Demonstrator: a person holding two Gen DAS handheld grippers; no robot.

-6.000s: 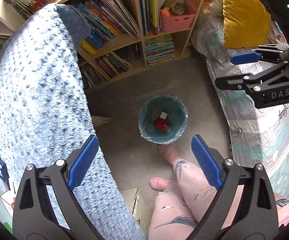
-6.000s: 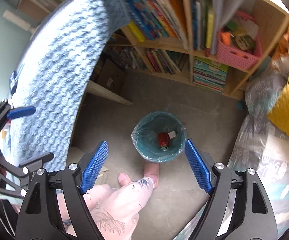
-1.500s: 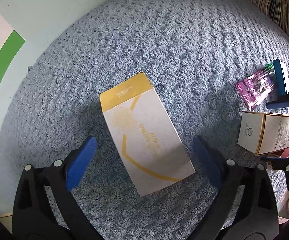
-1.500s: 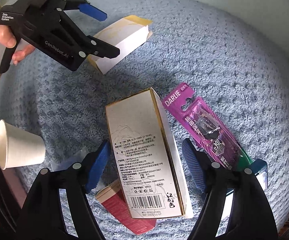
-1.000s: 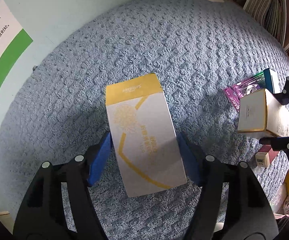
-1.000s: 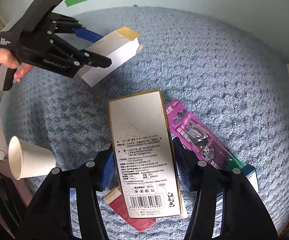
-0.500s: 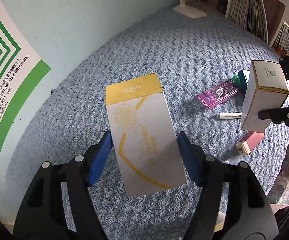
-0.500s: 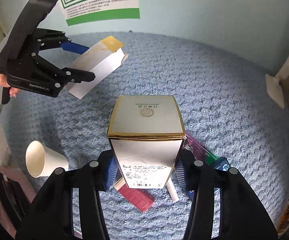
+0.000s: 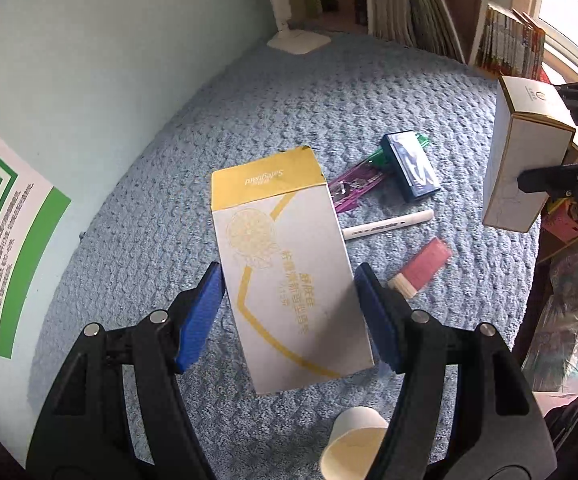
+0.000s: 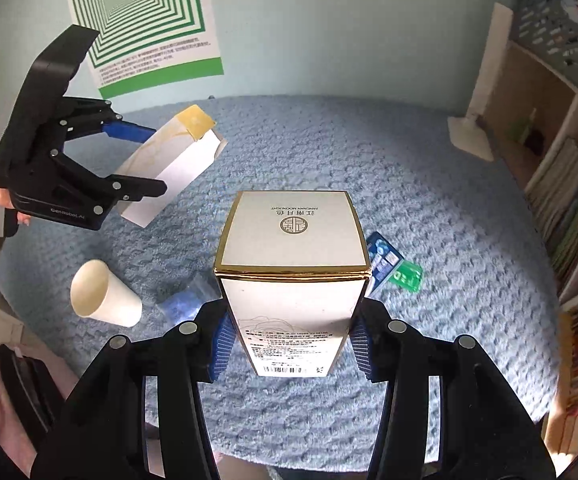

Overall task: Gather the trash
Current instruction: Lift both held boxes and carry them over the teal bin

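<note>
My left gripper (image 9: 289, 300) is shut on a flat white and yellow carton (image 9: 285, 264), held in the air above the blue knitted cover (image 9: 249, 120). In the right wrist view that carton (image 10: 169, 172) hangs at the upper left in the left gripper (image 10: 137, 160). My right gripper (image 10: 291, 344) is shut on a white box with gold edges (image 10: 293, 264), lifted and upright; the same box (image 9: 525, 152) shows at the right edge of the left wrist view. Both boxes are clear of the cover.
On the cover lie a paper cup (image 10: 103, 300) on its side, a purple blister pack (image 9: 361, 184), a dark blue box (image 9: 409, 164), a white marker (image 9: 387, 226), a pink stick (image 9: 421, 266) and a clear wrapper (image 10: 187, 300). Bookshelves (image 10: 569, 200) stand at the right; a green poster (image 10: 141, 20) hangs on the wall.
Both grippers have risen from the cover with their boxes. The right box has swung from lying flat to standing upright. More of the wall and shelves has come into view.
</note>
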